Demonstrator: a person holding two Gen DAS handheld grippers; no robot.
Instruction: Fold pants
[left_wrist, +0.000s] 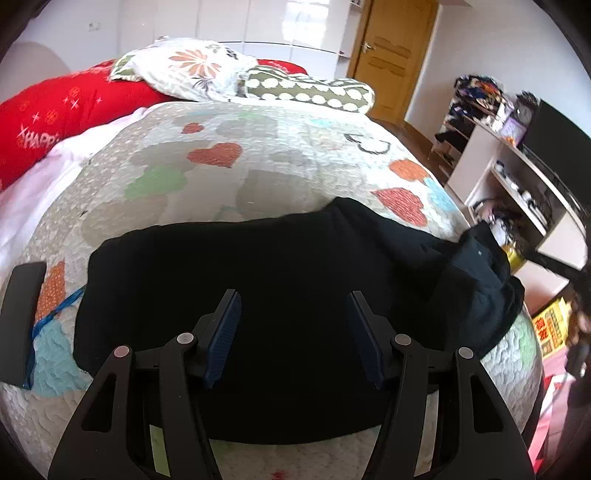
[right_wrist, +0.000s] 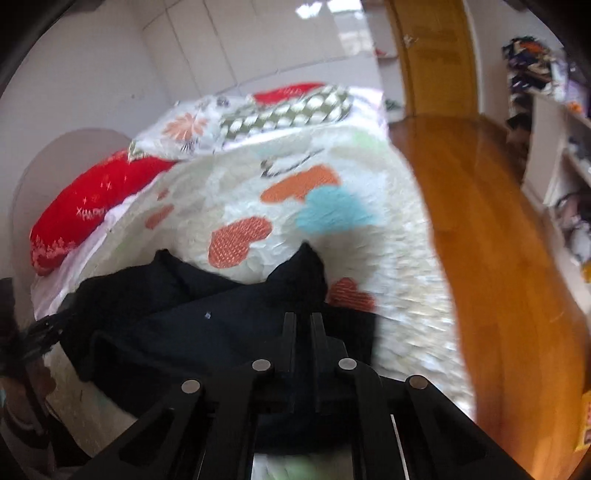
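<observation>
Bedroom conditions were noted first: a bed covered by a quilted heart-print bedspread (left_wrist: 258, 177) served as the work surface, with a red pillow (left_wrist: 55, 110) and patterned pillows (left_wrist: 192, 70) at the far end, a wooden door (left_wrist: 391, 55) beyond, and cluttered shelving (left_wrist: 517, 173) along the right wall. Black pants (left_wrist: 266, 295) lay across the near part of the bedspread, bunched into a broad dark mass and not spread at full length. From the left wrist view the main body appeared reasonably flat, while the right-hand end was raised and rumpled off the bed edge. The left gripper (left_wrist: 293, 332) hovered above the middle of the garment with its 2 fingers spread wide and nothing between them. The right gripper (right_wrist: 303, 325) had its fingers drawn nearly together over the dark fabric at that raised end; it appeared to be pinching a layer of the pants, though black fabric against black fingers and motion blur made the contact hard to confirm. A flap of cloth (right_wrist: 299, 273) stood up just ahead of the right fingertips. In judgement, the task was partway through: at least 1 fold appeared to be in progress, with the lifted end not yet laid down, and smoothing plus any final fold remained outstanding. No neat finished bundle was evident
</observation>
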